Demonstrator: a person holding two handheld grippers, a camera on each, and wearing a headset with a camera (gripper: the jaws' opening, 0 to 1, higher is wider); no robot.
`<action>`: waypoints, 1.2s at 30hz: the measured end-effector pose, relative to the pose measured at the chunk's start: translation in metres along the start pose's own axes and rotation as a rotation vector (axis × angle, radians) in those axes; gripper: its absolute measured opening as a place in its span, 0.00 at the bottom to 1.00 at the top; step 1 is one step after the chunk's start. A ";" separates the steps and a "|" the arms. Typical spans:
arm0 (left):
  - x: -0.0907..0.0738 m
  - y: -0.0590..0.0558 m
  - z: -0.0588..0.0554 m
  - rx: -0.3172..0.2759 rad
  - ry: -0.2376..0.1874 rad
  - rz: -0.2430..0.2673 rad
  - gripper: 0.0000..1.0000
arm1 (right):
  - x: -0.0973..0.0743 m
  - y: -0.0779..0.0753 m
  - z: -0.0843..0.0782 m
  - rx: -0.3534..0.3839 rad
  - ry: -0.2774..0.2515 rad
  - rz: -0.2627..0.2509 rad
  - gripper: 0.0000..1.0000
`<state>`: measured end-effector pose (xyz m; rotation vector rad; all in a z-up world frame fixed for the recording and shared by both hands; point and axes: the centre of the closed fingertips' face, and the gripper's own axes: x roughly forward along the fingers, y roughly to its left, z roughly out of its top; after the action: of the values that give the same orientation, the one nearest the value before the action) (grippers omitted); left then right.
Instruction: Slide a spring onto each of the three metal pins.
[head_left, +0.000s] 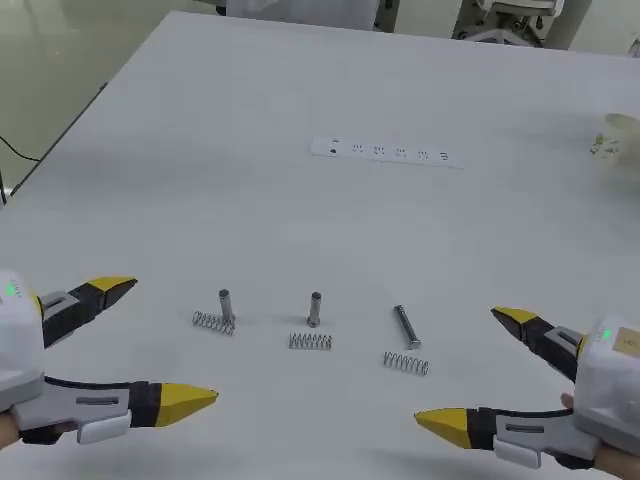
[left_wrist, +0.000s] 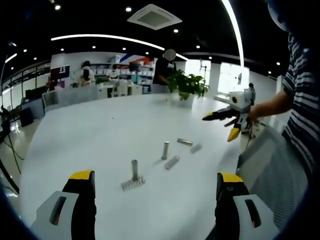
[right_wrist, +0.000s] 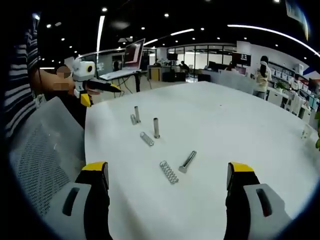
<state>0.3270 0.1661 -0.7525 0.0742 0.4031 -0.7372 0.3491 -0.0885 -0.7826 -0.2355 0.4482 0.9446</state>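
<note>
Facing left gripper view: right gripper (left_wrist: 219, 127), plant (left_wrist: 187, 85).

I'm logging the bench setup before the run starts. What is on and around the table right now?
table: one, white, under everything.
metal pins: three, silver, in a row; two upright, rightmost lying flat.
springs: three, silver, one lying beside each pin, none on a pin.
power strip: one, white, farther back at centre.
potted plant: one, green, far end of the table.
left gripper: one, yellow-tipped, open, left of the row.
right gripper: one, yellow-tipped, open, right of the row.
</note>
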 end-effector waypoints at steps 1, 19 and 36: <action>0.000 0.000 0.000 0.000 0.001 -0.001 0.98 | 0.000 0.000 0.000 -0.001 0.000 0.001 0.99; 0.001 -0.001 -0.003 -0.007 0.005 -0.008 0.98 | 0.002 0.000 -0.002 0.006 0.016 0.002 0.97; 0.001 0.001 -0.002 -0.004 0.002 -0.007 0.98 | 0.006 -0.005 0.004 0.029 0.031 0.008 0.86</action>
<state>0.3276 0.1667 -0.7543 0.0698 0.4070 -0.7429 0.3575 -0.0855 -0.7820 -0.2226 0.4917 0.9427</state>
